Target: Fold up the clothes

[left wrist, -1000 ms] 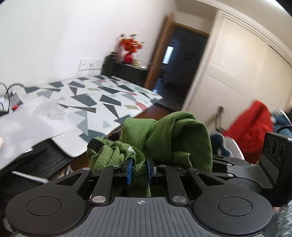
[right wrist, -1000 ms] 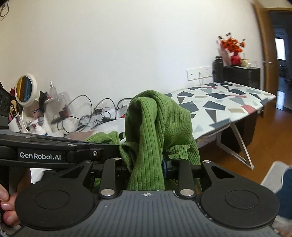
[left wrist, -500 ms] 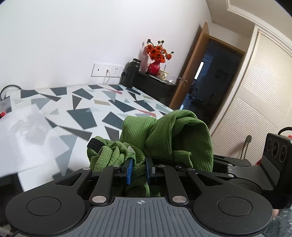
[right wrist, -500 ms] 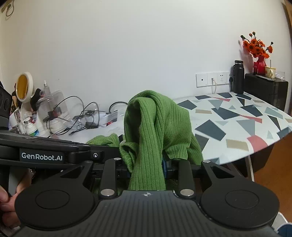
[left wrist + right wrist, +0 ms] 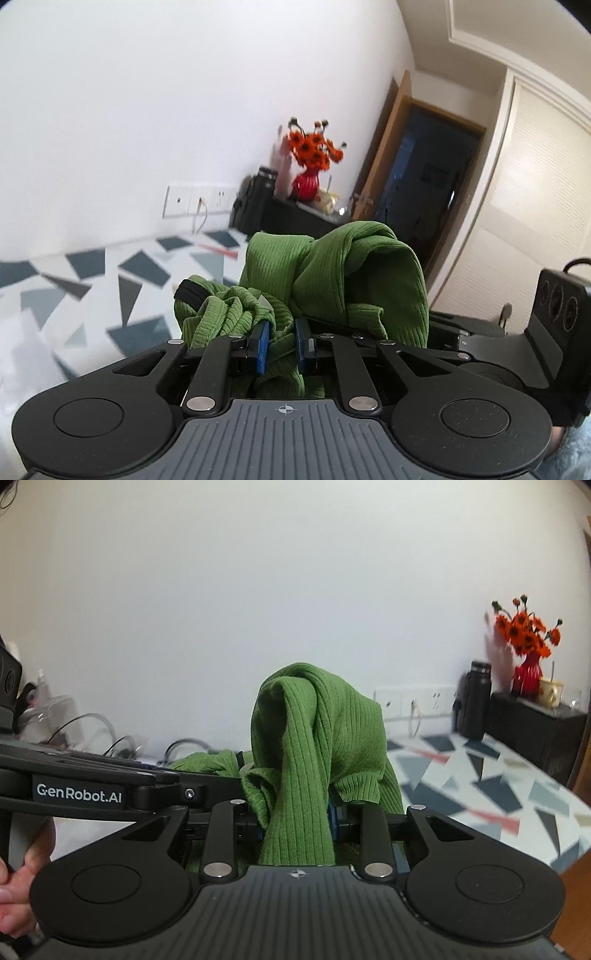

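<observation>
Currently both grippers clamp 1 green ribbed sweater: left gripper [image 5: 280,345] nearly shut on a bunched edge, right gripper [image 5: 295,823] partly closed round a thick fold. Sweater [image 5: 317,734] hangs mid-frame, above the patterned board [image 5: 491,794]. Risk: uneven bunching slips out. Far right, red vase [image 5: 528,674] holds orange flowers.

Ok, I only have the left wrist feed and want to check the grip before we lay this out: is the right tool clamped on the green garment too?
Observer: Yes. In the right wrist view the right tool is shut on a thick fold of the green garment, which drapes over it.
Operator: Anything left of the patterned table? My view cuts off there.
Observer: A tangle of cables lies against the wall.
Operator: Is the hand on the left tool visible?
Observer: Only fingers, at the right view's lower left edge.
</observation>
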